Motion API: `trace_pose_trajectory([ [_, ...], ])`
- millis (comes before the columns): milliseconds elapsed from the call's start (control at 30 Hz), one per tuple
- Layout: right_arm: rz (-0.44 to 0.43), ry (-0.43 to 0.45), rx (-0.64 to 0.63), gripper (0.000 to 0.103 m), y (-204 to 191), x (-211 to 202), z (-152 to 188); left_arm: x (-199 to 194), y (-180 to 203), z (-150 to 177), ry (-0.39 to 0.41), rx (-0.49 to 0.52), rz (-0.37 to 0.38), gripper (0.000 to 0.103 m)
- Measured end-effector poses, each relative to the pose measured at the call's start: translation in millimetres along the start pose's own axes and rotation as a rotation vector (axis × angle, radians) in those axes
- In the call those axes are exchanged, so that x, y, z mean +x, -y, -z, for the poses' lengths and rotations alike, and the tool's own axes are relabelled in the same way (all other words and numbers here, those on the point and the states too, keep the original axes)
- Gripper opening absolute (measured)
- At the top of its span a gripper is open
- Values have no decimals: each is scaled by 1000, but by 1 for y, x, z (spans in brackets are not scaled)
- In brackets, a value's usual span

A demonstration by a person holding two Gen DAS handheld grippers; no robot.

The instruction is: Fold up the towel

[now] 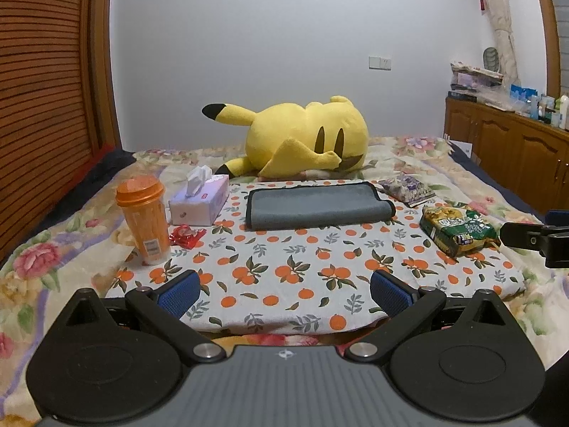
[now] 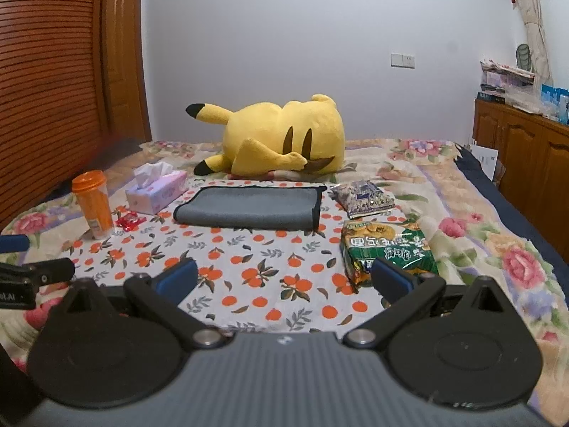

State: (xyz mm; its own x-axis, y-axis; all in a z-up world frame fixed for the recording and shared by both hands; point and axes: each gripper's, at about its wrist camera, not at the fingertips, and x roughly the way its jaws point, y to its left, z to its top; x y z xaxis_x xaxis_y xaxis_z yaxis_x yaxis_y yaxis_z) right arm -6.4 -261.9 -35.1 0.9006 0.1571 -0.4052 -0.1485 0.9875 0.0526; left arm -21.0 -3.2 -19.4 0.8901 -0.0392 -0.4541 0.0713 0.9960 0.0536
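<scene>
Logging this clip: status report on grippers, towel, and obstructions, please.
Left gripper and right gripper open, empty, short of the towel. Grey towel lies folded on the orange-print cloth. Tissue box and snack packs flank it, apart.

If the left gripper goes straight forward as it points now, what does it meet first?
Probably the grey towel: the open left gripper points across bare orange-print cloth toward it. Depth is uncertain.
</scene>
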Motion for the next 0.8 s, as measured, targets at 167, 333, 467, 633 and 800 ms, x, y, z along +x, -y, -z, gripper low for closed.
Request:
trace_pose_trajectory([
  [167,0,20,3,103,1,-3,0,-3,0,0,19,2,2,103],
  [333,1,50,5,103,1,-8,0,-6,1,0,39,7,6,103],
  [467,3,66,5,103,1,-11,0,-8,2,0,53,14,6,103],
  [633,5,81,8,103,2,-13,-1,-10,4,-1,67,21,7,103],
  [800,9,102,10,103,3,-16,-1,-12,4,-1,82,24,4,103],
])
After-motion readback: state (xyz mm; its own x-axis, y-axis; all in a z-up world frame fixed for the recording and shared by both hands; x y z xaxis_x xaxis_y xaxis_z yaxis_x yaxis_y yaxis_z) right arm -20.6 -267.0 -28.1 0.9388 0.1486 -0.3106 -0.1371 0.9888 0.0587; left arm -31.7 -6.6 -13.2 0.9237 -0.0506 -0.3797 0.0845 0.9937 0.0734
